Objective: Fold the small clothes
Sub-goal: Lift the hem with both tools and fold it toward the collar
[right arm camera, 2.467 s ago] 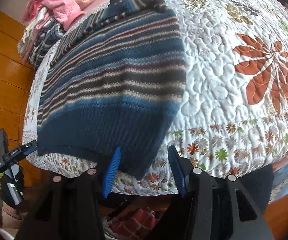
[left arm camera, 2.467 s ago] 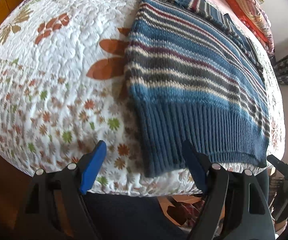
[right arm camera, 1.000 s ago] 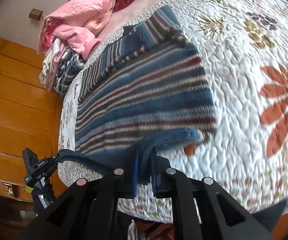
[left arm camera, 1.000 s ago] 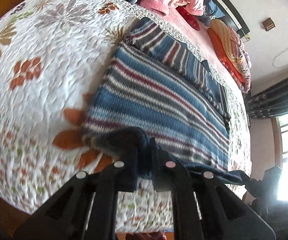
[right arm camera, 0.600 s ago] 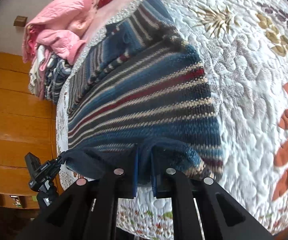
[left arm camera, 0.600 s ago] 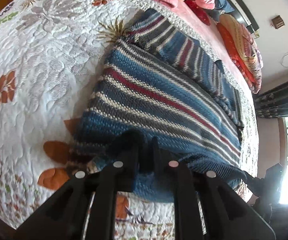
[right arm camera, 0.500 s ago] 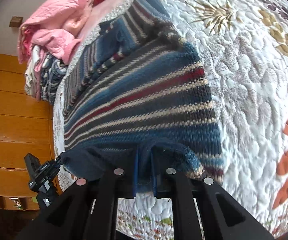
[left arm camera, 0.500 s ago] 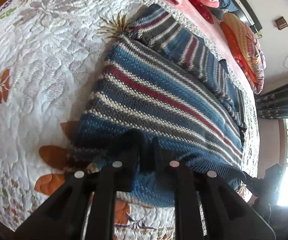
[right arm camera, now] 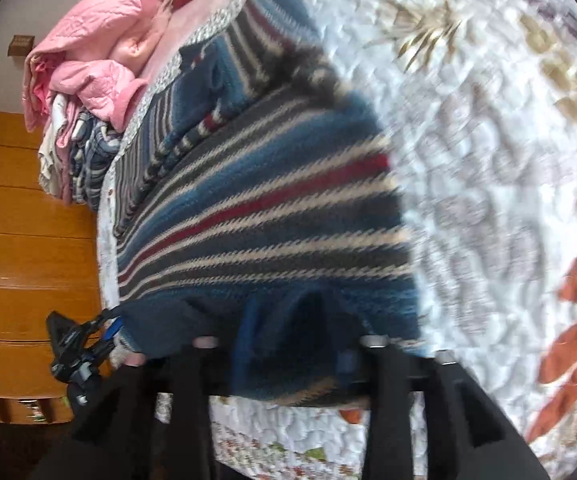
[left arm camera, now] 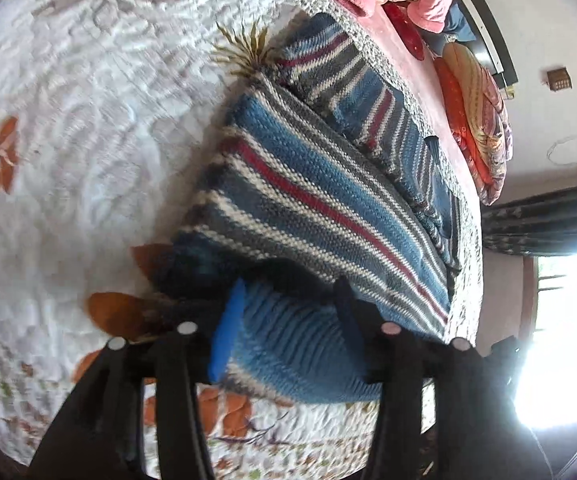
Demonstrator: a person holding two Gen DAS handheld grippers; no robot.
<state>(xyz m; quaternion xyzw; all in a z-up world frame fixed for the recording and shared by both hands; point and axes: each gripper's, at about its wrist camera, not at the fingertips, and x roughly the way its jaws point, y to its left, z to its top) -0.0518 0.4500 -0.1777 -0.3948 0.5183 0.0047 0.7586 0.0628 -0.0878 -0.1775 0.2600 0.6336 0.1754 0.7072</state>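
Half a second ago we had both grippers pinched on the sweater (left arm camera: 312, 200) hem; now the left gripper (left arm camera: 288, 320) and right gripper (right arm camera: 288, 344) gape wide, empty, the hem dropped over the sweater's striped middle on the quilt (left arm camera: 88, 140), completing this fold

- Your right hand-held gripper (right arm camera: 294, 344) stands with its jaws spread, the striped sweater (right arm camera: 264, 216) hem folded over between them.
- The sweater lies on the quilted bed (right arm camera: 488, 160).
- The left hand-held gripper (right arm camera: 106, 330) sits at the hem's far corner.
- Pink clothes (right arm camera: 96, 40) are piled behind.
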